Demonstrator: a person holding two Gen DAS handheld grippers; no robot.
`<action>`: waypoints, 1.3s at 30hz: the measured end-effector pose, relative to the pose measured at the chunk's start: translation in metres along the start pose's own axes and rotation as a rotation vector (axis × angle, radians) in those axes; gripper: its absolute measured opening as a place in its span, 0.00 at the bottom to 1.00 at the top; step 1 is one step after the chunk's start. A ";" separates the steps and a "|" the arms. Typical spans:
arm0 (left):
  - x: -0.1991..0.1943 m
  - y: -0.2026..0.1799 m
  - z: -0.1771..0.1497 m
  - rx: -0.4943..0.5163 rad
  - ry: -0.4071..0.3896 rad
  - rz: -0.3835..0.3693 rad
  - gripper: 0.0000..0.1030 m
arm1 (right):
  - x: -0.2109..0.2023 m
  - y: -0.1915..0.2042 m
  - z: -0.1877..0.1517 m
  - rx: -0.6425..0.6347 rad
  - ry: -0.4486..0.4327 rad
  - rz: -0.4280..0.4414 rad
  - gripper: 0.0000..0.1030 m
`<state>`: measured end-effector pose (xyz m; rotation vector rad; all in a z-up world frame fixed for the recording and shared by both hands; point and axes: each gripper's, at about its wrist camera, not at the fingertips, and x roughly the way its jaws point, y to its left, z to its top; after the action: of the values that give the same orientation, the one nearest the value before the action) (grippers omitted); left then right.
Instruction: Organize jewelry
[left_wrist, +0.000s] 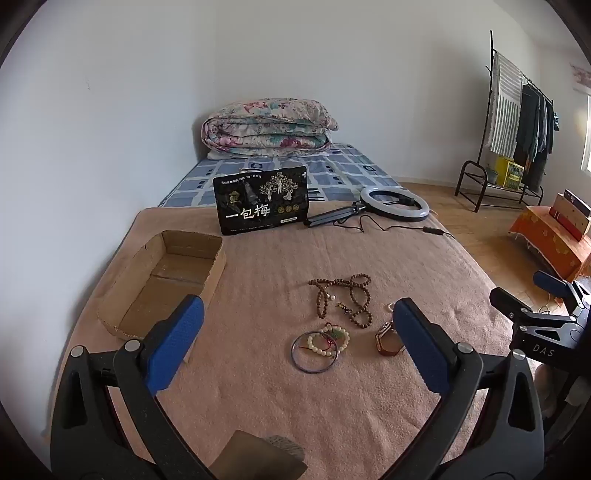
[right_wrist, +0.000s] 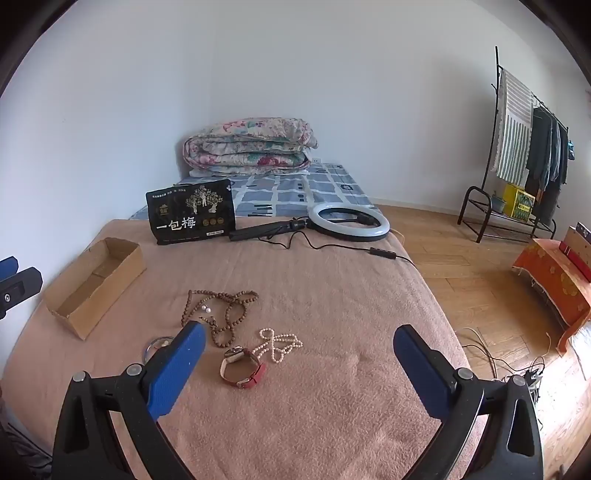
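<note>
Jewelry lies on a pink blanket (left_wrist: 295, 406): a brown bead necklace (left_wrist: 343, 299) (right_wrist: 225, 314), a white bead bracelet (left_wrist: 328, 339) over a metal bangle (left_wrist: 314, 352), a red-strap watch (left_wrist: 388, 341) (right_wrist: 242, 365) and a pearl necklace (right_wrist: 279, 345). An empty cardboard box (left_wrist: 166, 280) (right_wrist: 96, 284) stands at the left. My left gripper (left_wrist: 297, 321) is open above the bracelets. My right gripper (right_wrist: 299, 349) is open above the pearl necklace and watch. Both are empty.
A black snack bag (left_wrist: 262, 199) (right_wrist: 192, 212) and a ring light (left_wrist: 393, 203) (right_wrist: 349, 221) with its cable lie at the blanket's far end. A folded floral quilt (left_wrist: 269, 127) sits against the wall. A clothes rack (left_wrist: 517, 129) and an orange-covered box (left_wrist: 554, 240) stand at the right.
</note>
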<state>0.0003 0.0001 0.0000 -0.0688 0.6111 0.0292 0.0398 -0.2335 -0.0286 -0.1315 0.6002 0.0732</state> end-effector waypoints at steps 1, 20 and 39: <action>0.001 0.001 0.000 0.001 -0.001 0.001 1.00 | -0.001 0.001 0.000 -0.004 -0.005 -0.004 1.00; -0.005 -0.001 -0.001 0.010 -0.020 0.003 1.00 | 0.009 -0.004 0.000 0.022 0.028 -0.009 1.00; -0.010 0.003 0.002 0.005 -0.020 0.003 1.00 | 0.008 0.004 0.002 0.014 0.028 0.003 1.00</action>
<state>-0.0072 0.0033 0.0074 -0.0631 0.5910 0.0309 0.0466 -0.2295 -0.0318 -0.1186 0.6289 0.0705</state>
